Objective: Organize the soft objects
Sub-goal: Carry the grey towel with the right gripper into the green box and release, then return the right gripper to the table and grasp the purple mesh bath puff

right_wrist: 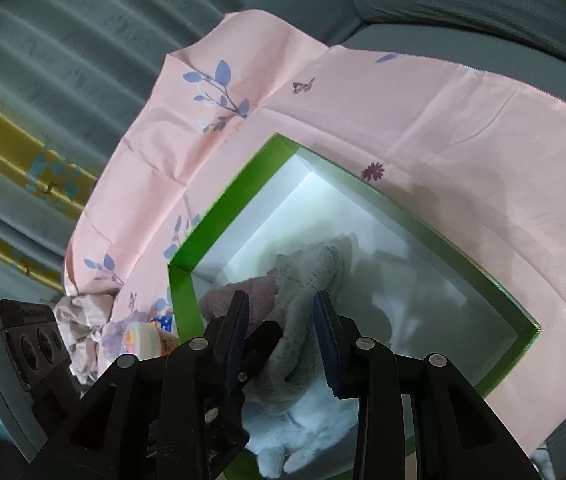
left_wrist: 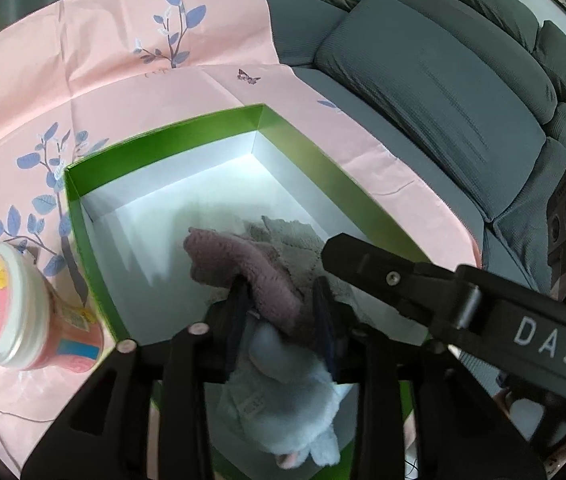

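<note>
Outside box: a crumpled cloth [right_wrist: 79, 316] is lying unpacked by the candy tub [left_wrist: 11, 312].
Left tool [left_wrist: 283, 304]: fingers part-open, straddling the mauve towel [left_wrist: 251, 268].
Green box [left_wrist: 163, 136]: grey towel [right_wrist: 307, 272] and blue plush [left_wrist: 303, 412] are sitting inside.
Right tool [right_wrist: 283, 340]: fingers part-open around the grey towel; firm grip uncertain.

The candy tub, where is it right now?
In the left wrist view, the candy tub stands on the pink cloth at the left, just outside the green box.

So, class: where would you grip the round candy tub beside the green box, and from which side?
Grip the candy tub across its pink body just under the white lid, coming from above. It stands upright on the pink cloth, and the box wall crowds one side.
</note>
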{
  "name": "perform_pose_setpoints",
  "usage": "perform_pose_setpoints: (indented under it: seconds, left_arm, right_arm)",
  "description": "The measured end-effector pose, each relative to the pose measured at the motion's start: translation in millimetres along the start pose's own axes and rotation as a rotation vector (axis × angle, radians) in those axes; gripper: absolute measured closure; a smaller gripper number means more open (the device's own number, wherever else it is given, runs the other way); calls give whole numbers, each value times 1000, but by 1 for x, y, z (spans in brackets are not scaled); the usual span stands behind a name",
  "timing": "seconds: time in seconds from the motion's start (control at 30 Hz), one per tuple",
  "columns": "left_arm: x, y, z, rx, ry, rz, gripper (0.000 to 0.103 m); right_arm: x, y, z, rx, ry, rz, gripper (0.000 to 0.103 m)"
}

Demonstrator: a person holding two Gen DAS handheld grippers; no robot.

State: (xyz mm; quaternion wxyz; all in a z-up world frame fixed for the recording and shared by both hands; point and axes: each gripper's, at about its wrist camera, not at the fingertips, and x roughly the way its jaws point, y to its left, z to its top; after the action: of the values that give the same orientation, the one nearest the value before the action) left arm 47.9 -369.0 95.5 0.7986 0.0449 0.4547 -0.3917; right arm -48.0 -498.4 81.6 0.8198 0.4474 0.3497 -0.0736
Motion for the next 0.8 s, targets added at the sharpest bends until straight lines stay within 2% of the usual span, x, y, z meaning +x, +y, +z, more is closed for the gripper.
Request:
perform_pose_setpoints:
  seconds: [0.1, 0.17, 0.3, 0.37, 0.5, 0.6, 0.73, 0.8]
  left_arm:
    - [-16, 1, 1, 3, -34, 1, 52]
    - [-29, 5, 0, -2, -54, 15, 41]
    - [-59, 20, -7, -50, -97, 10, 30]
    - [-79, 32, -15, -79, -124, 18, 21]
    - [-124, 64, -43, -166, -173, 77, 18]
    - [-160, 96, -71, -261, -209, 138, 10]
    - [-202, 144, -120, -401, -265, 286, 8]
    - [-216, 163, -143, -449, -276, 323, 8]
  right_arm:
    - [-8, 5, -1, -17, -20, 14, 66]
    - [-13, 11, -3, -29, -31, 33, 60]
    - [-20, 28, -8, -71, -44, 52, 48]
    - [-23, 43, -13, -107, -49, 80, 41]
    - [-28, 84, -29, -216, -38, 173, 35]
    - [-27, 121, -47, -295, -15, 255, 20]
    - [-15, 168, -81, -414, 35, 294, 20]
    - [0, 193, -104, -462, 86, 321, 20]
